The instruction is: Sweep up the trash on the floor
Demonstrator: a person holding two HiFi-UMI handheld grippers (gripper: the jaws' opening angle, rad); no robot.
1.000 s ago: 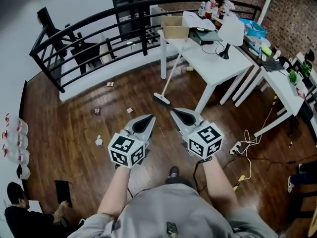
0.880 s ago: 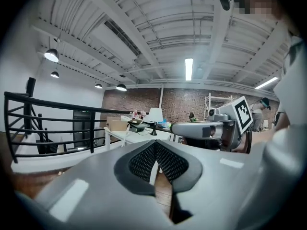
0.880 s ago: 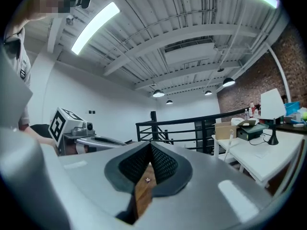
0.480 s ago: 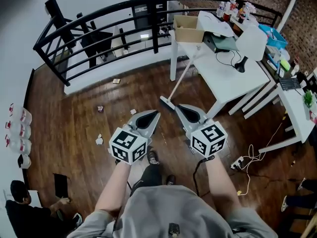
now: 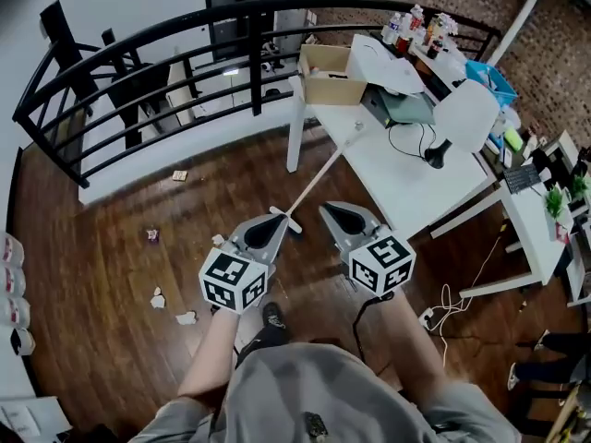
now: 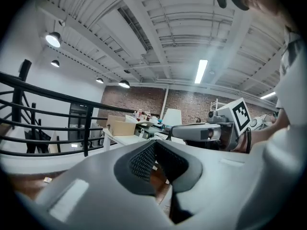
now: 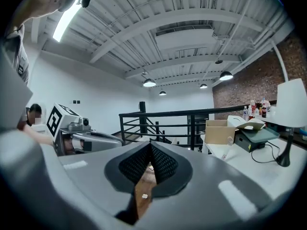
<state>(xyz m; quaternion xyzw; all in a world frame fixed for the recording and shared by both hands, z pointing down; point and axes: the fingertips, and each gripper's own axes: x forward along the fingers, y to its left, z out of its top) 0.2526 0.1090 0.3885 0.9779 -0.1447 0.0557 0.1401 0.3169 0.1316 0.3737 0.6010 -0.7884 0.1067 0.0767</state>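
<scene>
A broom (image 5: 323,172) leans with its long pale handle against the white table (image 5: 406,169). Its brush head rests on the wood floor just past my left gripper's tip and is partly hidden by it. Scraps of trash lie on the floor to the left: a crumpled white bit (image 5: 158,297), another (image 5: 186,317) and a dark scrap (image 5: 153,234). My left gripper (image 5: 276,217) (image 6: 153,143) is shut with nothing in it. Beside it my right gripper (image 5: 326,210) (image 7: 150,145) is shut too, and empty. Both point ahead at the table.
A black railing (image 5: 138,72) runs along the far edge of the floor. The table carries a cardboard box (image 5: 328,63), a white lamp (image 5: 462,118) and clutter. A power strip with cables (image 5: 434,314) lies on the floor at the right.
The person has walked forward, so the table and broom are closer and the brush head now sits at the left gripper's tip. Both grippers stayed shut side by side.
</scene>
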